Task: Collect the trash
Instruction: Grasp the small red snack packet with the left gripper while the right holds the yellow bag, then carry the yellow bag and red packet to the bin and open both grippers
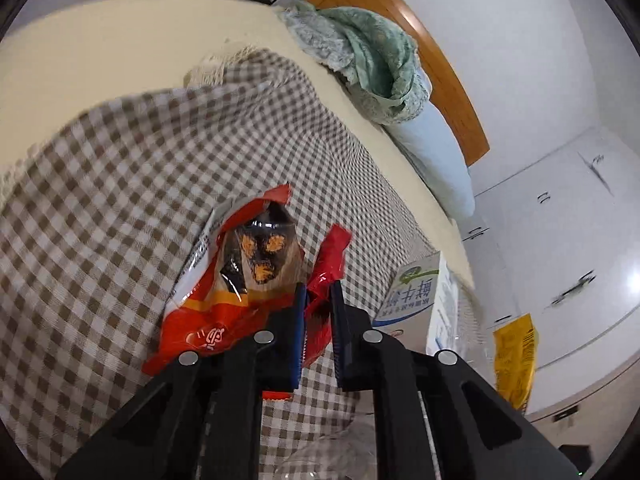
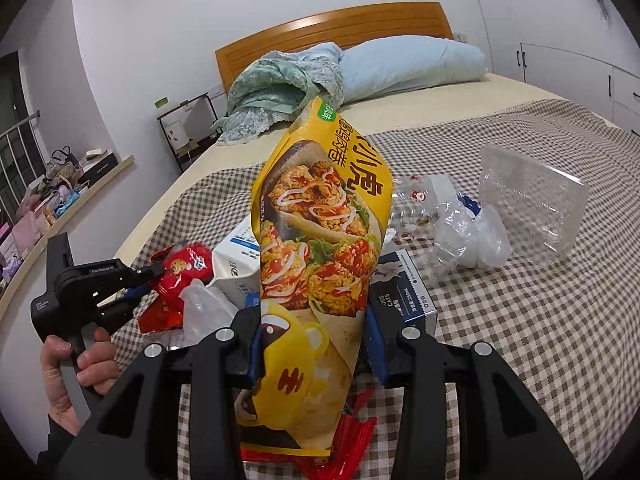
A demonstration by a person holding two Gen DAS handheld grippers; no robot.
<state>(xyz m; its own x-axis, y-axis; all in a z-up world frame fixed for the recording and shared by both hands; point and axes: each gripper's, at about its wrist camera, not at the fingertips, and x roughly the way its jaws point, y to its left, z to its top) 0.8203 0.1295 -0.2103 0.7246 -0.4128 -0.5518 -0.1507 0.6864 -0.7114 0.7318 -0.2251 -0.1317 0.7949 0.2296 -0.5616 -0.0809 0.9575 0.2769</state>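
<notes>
My left gripper [image 1: 318,292] is shut on the edge of a red snack wrapper [image 1: 224,296] that lies on the checked cloth [image 1: 120,184]. The same gripper [image 2: 150,276] and red wrapper [image 2: 184,276] show at the left of the right wrist view. My right gripper [image 2: 312,320] is shut on a tall yellow chicken-wrap bag [image 2: 320,240], held upright above the cloth [image 2: 520,320]. The yellow bag also shows at the right of the left wrist view [image 1: 516,360].
A white milk carton [image 1: 416,296], a blue box [image 2: 404,292], crumpled clear plastic [image 2: 452,224] and a clear clamshell container [image 2: 532,208] lie on the cloth. A green blanket [image 2: 276,92] and blue pillow [image 2: 412,64] lie by the wooden headboard [image 2: 332,26]. White wardrobes [image 1: 560,232] stand beside the bed.
</notes>
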